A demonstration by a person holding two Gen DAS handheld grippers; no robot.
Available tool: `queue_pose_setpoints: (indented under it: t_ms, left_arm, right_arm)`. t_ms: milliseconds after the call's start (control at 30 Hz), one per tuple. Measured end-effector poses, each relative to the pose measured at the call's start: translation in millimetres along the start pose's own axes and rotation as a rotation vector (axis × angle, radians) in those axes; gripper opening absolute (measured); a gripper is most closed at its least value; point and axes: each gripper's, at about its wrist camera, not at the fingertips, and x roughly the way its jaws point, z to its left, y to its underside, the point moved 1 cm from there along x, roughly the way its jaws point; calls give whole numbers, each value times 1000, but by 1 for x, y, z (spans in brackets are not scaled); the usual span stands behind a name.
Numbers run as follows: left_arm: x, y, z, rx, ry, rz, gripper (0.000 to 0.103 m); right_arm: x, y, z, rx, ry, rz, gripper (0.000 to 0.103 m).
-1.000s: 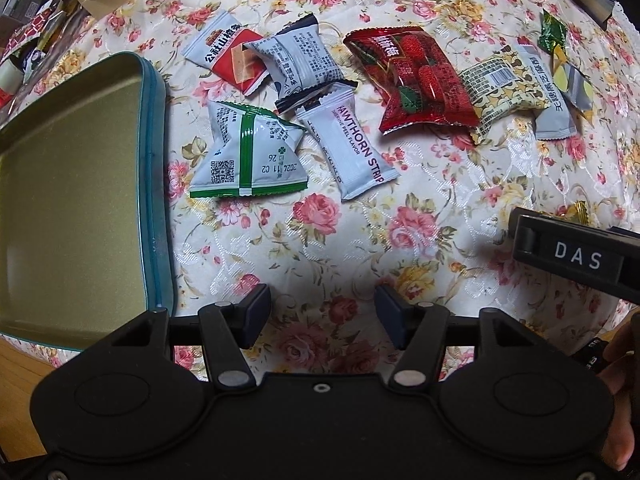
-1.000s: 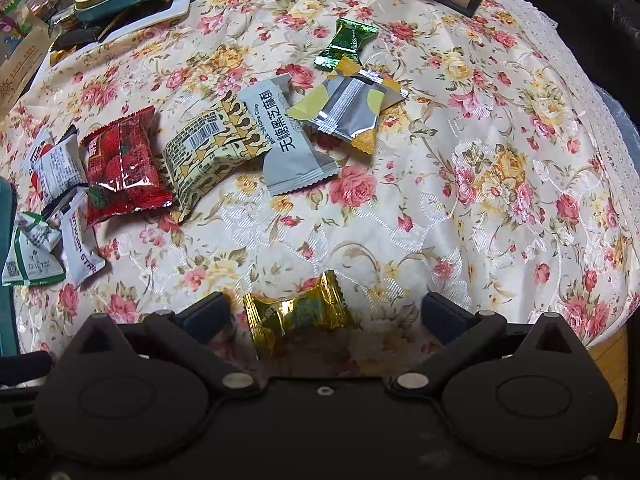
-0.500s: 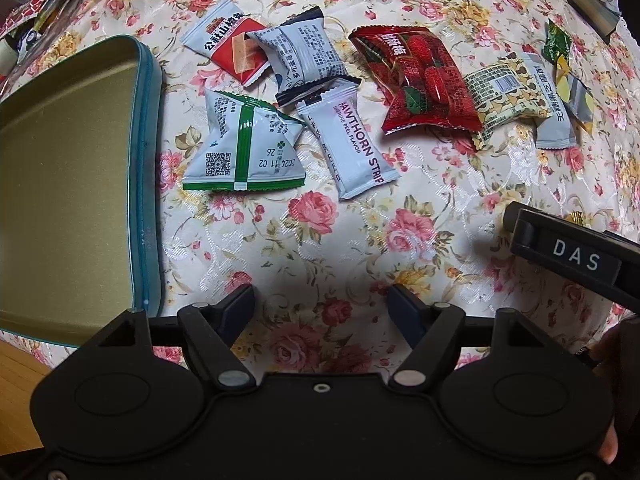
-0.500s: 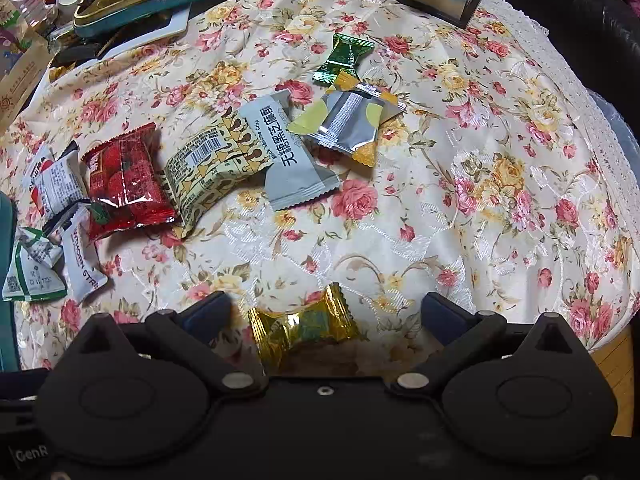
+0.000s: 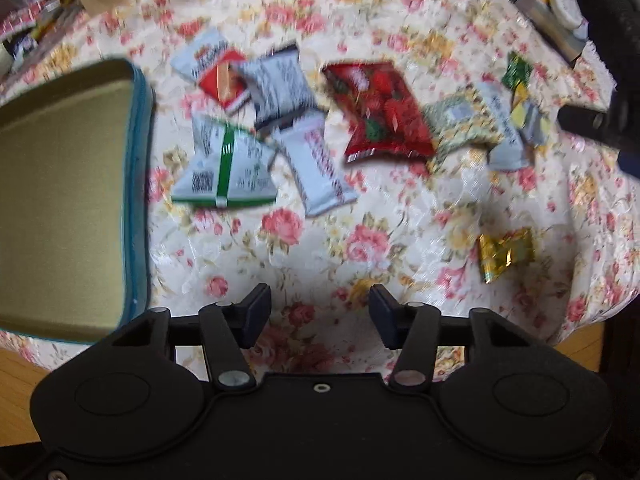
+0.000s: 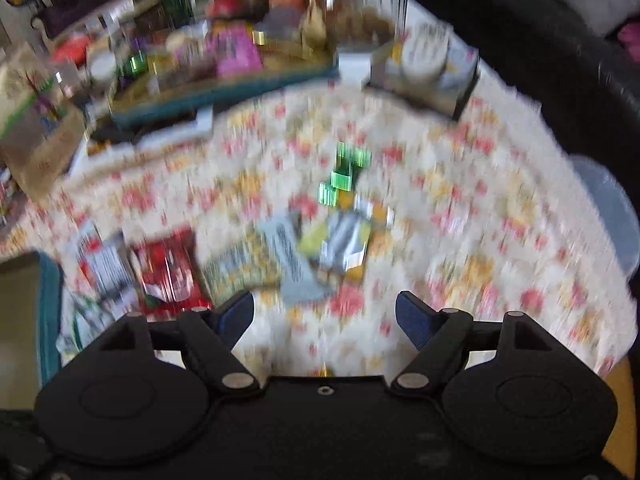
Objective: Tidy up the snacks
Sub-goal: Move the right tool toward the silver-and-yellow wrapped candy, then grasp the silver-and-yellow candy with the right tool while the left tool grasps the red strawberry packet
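A loose row of crinkly foil and plastic snack packets lies on the flowered, lace-textured tablecloth [image 5: 304, 248]. At the left end sit a pillow-shaped white packet with a green stripe [image 5: 224, 166], a long white strip packet [image 5: 318, 168], a puffy grey-white printed packet [image 5: 280, 86] and a white-and-red packet [image 5: 218, 70]. The glossy red strawberry-print packet [image 5: 380, 112] lies in the middle, with a patterned beige packet [image 5: 460, 120], a flat grey packet [image 5: 504, 132] and a small green twisted sweet [image 5: 516, 70] to its right. A gold foil-wrapped sweet [image 5: 506, 254] lies alone, well apart from the row and nearer the table's edge. The shallow rectangular tin tray with teal sides and a dull gold floor [image 5: 60, 208] rests just left of the packets.

The left gripper [image 5: 320, 316] hangs over bare cloth, its jaws apart after narrowing slightly, nothing between them. The right gripper [image 6: 324, 318], in a heavily blurred view, has jaws apart too, just been narrowing, with only cloth between them.
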Motion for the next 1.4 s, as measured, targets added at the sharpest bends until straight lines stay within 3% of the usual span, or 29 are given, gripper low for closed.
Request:
queue_pose_setpoints:
  t_ms: [133, 267, 400, 533, 733, 1067, 1133, 1200, 1267, 1400]
  left_arm:
    - [-33, -16, -5, 7, -9, -121, 58]
    - [-63, -42, -5, -15, -28, -210, 58]
    - [-73, -67, -10, 12, -54, -254, 58]
    - [-55, -82, -20, 64, -11, -188, 58]
    - [-17, -87, -26, 6, 69, -46, 55]
    - [-3, -93, -26, -33, 72, -34, 55]
    - [0, -94, -24, -55, 72, -33, 55]
    - [4, -96, -24, -68, 69, -31, 55]
    - [8, -97, -26, -72, 59, -32, 55]
    - [13, -100, -34, -67, 39, -48, 55]
  right_arm:
    - [-27, -40, -3, -43, -50, -70, 82]
    - [-28, -76, -9, -18, -108, -12, 82]
    - [-14, -90, -21, 87, -127, 33, 82]
    - [23, -79, -37, 176, -74, 123, 80]
    - [73, -63, -49, 243, -33, 268, 74]
    - [103, -57, -37, 226, 19, 276, 69]
    - [108, -53, -33, 225, 22, 315, 64]
    - [105, -53, -27, 190, 31, 286, 60]
    - [104, -52, -21, 148, 24, 281, 47]
    - [101, -53, -20, 128, 18, 269, 41]
